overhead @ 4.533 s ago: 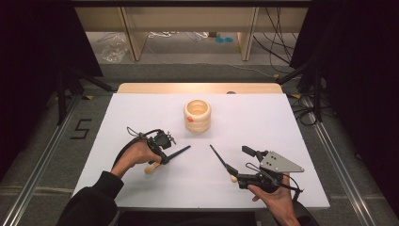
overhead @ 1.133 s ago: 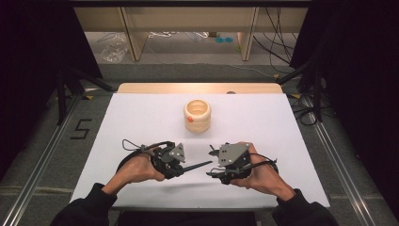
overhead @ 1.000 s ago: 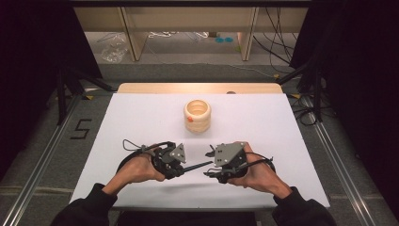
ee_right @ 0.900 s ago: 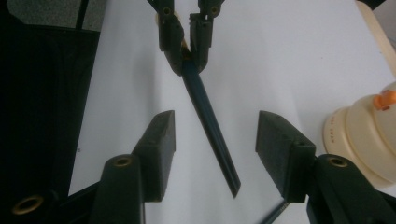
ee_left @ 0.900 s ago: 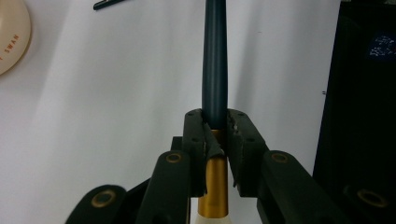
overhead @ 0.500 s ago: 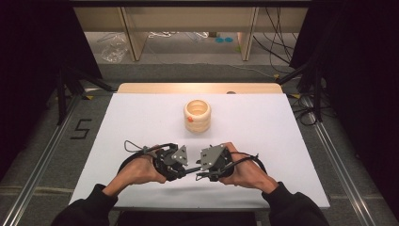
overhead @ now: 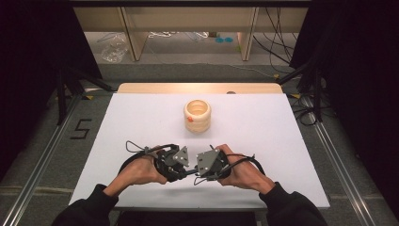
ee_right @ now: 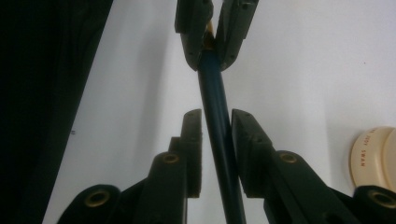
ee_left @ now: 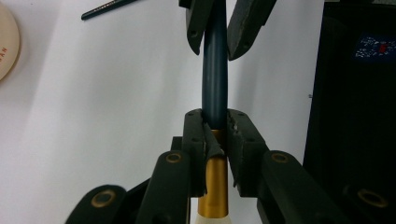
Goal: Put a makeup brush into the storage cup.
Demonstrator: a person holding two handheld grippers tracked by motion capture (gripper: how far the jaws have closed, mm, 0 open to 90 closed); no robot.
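One dark blue pen [ee_left: 215, 70] spanned the gap between your two grippers, its gold band just behind the pads of your left gripper [ee_left: 215, 122], which was clamped tight on the barrel. Your right gripper [ee_right: 215, 122], facing it nose to nose, had just been closing its jaws around the other end. Beyond both tools stood the cream tape roll [overhead: 197, 115]; a thin black stick [ee_left: 108, 8] lay apart on the white table [overhead: 282, 136].
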